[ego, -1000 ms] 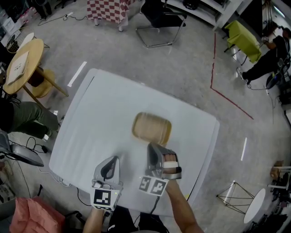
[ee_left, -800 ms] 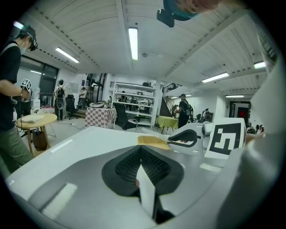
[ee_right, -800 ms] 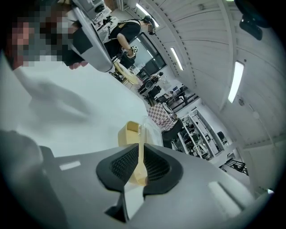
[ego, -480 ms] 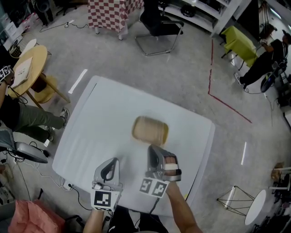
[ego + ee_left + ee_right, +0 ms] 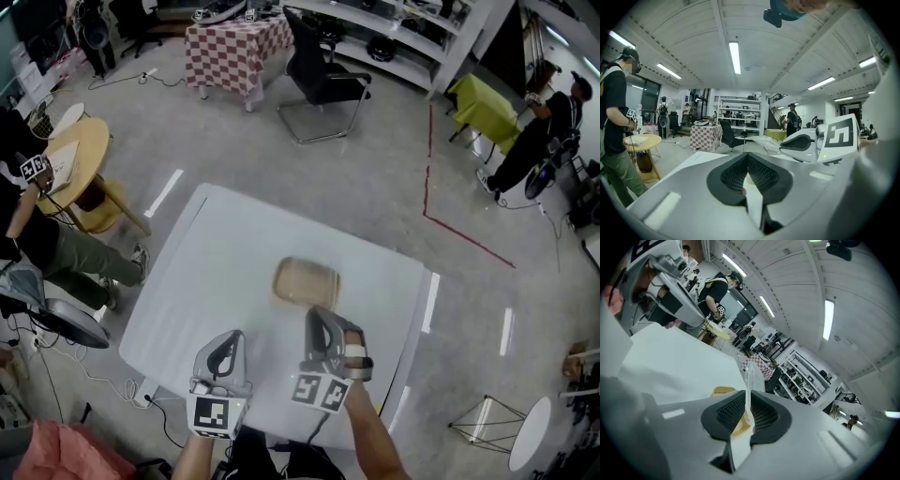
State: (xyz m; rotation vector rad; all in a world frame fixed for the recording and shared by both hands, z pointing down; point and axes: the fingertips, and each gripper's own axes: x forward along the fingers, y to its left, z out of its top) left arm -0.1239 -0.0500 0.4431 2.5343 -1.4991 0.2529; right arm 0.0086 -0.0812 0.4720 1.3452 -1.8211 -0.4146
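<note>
The fingers of your right gripper (image 5: pixel 317 317) clamp the thin clear plastic flap (image 5: pixel 750 373) over the tan oval container (image 5: pixel 305 281), mid-frame; that slim hold may slip. Your left gripper (image 5: pixel 231 339) is closed, empty.

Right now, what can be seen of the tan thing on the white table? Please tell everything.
The tan thing is a flat, rounded rectangle, light brown and matte, perhaps wood or card. It lies flat near the middle of the white table, just ahead of the right gripper. That gripper's fingers are shut on a thin clear plastic sheet standing on edge by it; whether the sheet belongs to it I cannot tell. The left gripper is apart from it.
</note>
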